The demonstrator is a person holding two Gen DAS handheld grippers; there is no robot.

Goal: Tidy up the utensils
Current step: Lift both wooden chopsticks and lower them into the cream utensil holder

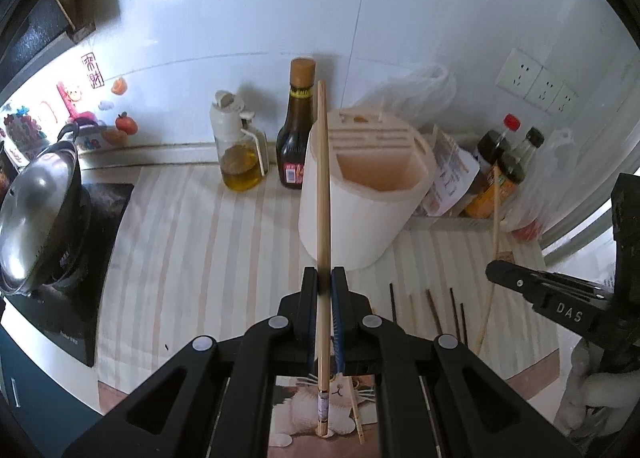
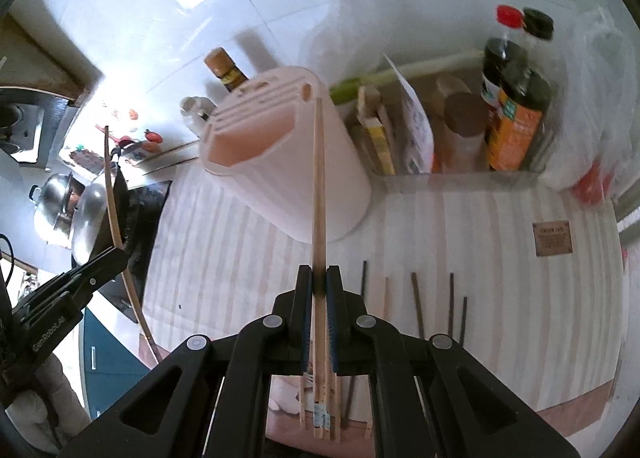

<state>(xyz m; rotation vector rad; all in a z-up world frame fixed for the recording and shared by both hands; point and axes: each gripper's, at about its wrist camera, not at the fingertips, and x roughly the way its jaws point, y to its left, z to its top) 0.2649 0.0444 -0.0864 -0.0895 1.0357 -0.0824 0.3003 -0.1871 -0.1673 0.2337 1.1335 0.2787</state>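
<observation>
My left gripper point(image 1: 324, 274) is shut on a light wooden chopstick point(image 1: 322, 177) that stands up in front of the pale cylindrical utensil holder point(image 1: 372, 201). The stick's tip reaches above the holder's rim. My right gripper point(image 2: 319, 272) is shut on another light chopstick point(image 2: 319, 185), which points up across the holder point(image 2: 276, 161). Each gripper shows in the other's view: the right gripper point(image 1: 496, 274) at the right, the left gripper point(image 2: 118, 256) at the lower left. Several loose chopsticks point(image 2: 418, 306), some dark, lie on the striped mat point(image 2: 500, 278) below the holder.
An oil dispenser point(image 1: 240, 153) and a dark sauce bottle point(image 1: 296, 137) stand against the wall behind the holder. A lidded steel pot point(image 1: 36, 209) sits on the cooktop at left. A clear tray point(image 2: 460, 177) with bottles and packets stands at right, with wall sockets point(image 1: 536, 81) above.
</observation>
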